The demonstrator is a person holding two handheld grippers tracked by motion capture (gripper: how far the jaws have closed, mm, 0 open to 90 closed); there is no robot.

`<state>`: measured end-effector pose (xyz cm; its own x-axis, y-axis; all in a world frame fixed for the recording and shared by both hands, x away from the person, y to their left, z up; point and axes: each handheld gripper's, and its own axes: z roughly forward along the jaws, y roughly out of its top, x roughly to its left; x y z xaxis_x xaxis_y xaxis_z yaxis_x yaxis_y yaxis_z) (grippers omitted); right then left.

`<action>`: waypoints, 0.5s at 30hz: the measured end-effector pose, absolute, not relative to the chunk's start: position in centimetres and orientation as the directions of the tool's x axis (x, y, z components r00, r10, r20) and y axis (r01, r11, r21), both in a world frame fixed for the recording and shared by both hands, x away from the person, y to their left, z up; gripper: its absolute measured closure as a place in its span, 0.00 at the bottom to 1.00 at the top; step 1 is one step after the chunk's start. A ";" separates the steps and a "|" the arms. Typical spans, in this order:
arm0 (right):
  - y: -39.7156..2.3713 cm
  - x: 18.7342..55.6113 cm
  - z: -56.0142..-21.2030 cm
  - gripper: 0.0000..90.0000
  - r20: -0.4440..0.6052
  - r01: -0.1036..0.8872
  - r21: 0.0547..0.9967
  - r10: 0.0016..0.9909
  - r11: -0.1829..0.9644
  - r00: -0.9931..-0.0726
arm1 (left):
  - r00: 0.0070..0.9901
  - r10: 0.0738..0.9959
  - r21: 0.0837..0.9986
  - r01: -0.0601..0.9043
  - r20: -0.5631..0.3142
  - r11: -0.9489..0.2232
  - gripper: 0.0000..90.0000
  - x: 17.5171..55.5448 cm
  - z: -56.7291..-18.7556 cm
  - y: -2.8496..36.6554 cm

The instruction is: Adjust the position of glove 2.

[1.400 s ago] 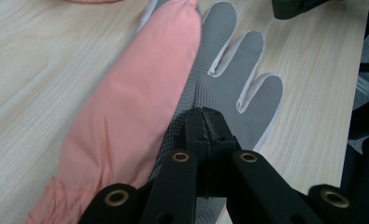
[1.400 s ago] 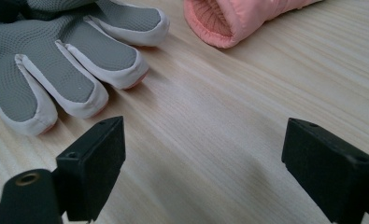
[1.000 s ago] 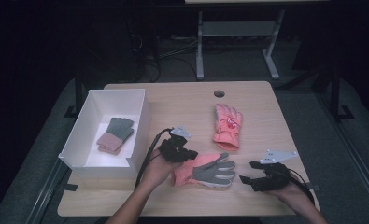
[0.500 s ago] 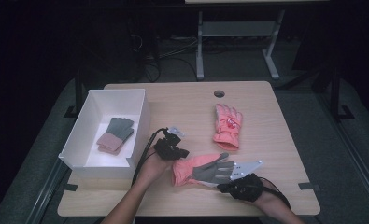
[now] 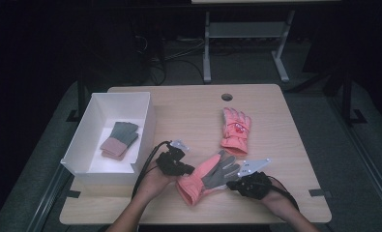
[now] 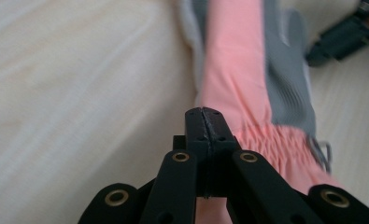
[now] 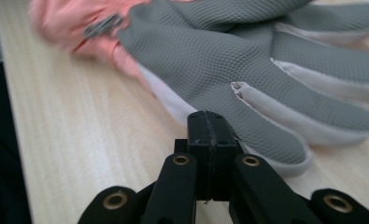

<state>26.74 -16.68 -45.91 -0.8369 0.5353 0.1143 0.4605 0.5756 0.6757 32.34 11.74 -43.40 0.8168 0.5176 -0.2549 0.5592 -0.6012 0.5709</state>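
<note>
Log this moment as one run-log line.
left gripper: shut, at glove cuff | right gripper: shut, at glove fingers | second glove: on table

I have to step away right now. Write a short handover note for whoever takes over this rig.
Left gripper: shut, at the cuff edge of the near glove; a grip on fabric is not clear.
Right gripper: jaws have just closed, at that glove's finger side; a grip is not clear either.
Near glove lies palm up on the table. Second glove lies farther back. The white bin holds a folded grey-and-pink pair.
Done: one pair binned, it seems.
Left: probably pair the two gloves and bin them.
</note>
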 end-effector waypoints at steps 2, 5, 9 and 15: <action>-16.5 27.2 -46.0 1.00 0.101 0.454 0.675 0.538 0.581 -0.837 | 0.817 0.507 0.574 0.563 -0.276 -0.595 1.00 31.9 -43.6 11.9; -16.3 27.7 -45.9 1.00 0.094 0.458 0.678 0.550 0.574 -0.830 | 0.816 0.487 0.574 0.569 -0.310 -0.589 1.00 31.3 -43.8 11.9; -16.0 28.4 -45.8 1.00 0.086 0.464 0.678 0.565 0.570 -0.821 | 0.827 0.456 0.571 0.559 -0.329 -0.601 1.00 30.8 -44.0 11.5; -16.2 29.3 -45.7 1.00 0.091 0.481 0.686 0.592 0.545 -0.801 | 0.834 0.421 0.580 0.550 -0.355 -0.601 1.00 30.4 -44.5 10.4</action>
